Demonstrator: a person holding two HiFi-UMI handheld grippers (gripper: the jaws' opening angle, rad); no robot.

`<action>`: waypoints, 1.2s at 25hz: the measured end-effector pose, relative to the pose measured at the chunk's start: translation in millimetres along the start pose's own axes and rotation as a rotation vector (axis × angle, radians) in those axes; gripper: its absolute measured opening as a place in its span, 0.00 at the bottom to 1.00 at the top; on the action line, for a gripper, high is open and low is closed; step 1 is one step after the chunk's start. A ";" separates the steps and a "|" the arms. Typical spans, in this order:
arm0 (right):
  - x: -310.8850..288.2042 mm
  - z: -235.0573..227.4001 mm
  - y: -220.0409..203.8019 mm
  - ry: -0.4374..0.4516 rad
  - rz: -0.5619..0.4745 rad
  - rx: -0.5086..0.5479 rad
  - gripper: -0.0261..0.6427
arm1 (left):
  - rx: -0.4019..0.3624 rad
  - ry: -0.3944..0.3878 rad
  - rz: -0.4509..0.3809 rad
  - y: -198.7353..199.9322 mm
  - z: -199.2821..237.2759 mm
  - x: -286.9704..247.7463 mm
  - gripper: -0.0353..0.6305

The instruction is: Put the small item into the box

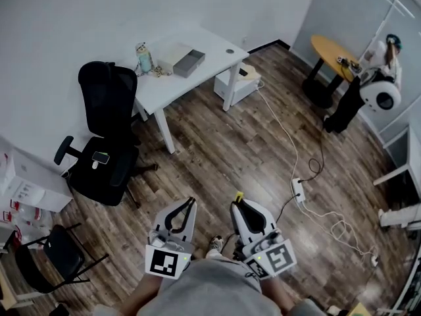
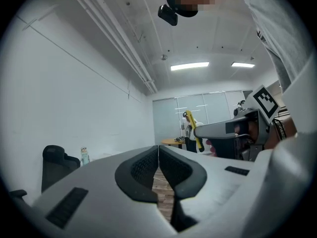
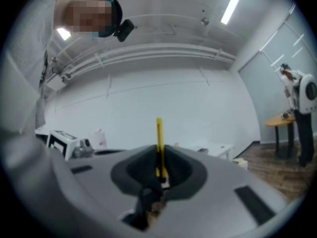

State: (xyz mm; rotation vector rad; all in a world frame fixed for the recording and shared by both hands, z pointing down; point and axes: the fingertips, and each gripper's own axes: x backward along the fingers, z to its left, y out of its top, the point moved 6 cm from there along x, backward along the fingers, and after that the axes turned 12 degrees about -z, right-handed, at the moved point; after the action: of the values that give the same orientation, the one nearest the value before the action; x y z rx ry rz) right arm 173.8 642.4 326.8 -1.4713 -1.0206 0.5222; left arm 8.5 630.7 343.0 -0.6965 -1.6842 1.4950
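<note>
Yellow and thin, the small item (image 3: 158, 133) is held pinched upright in the right gripper (image 3: 159, 157), apparently for carrying to the box (image 1: 189, 62) far ahead, while the left gripper (image 2: 158, 152) is pressed together, empty.

Dim, fisheye edges, ceiling strip lights (image 2: 189, 66).

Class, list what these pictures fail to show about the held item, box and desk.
Yellow item: right gripper view, lower end buried between the right tongs; its kind is unclear.
Grey box: head view, too far to see inside.
Bits beside the bottle: head view, too small to name.
</note>
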 end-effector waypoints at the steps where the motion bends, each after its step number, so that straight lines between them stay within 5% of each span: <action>1: 1.1 -3.9 1.4 0.002 -0.002 0.007 0.14 | -0.005 0.001 -0.003 -0.1 -3.4 -4.1 0.11; 18: 31.3 -60.7 11.3 0.006 0.032 0.062 0.15 | -0.061 0.044 -0.007 -6.8 -54.1 -43.8 0.11; 23: 18.9 -74.1 9.1 -0.005 0.028 -0.001 0.15 | -0.058 0.057 -0.026 -7.0 -45.3 -57.6 0.11; 30: -16.9 -87.5 3.4 -0.014 0.032 0.051 0.15 | -0.051 0.078 -0.024 -20.6 -4.5 -80.9 0.11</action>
State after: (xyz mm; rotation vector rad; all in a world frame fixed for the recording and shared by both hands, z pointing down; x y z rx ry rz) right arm 236.8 580.1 336.0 -1.4424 -0.9894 0.5784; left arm 59.2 564.5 348.4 -0.7500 -1.6708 1.3949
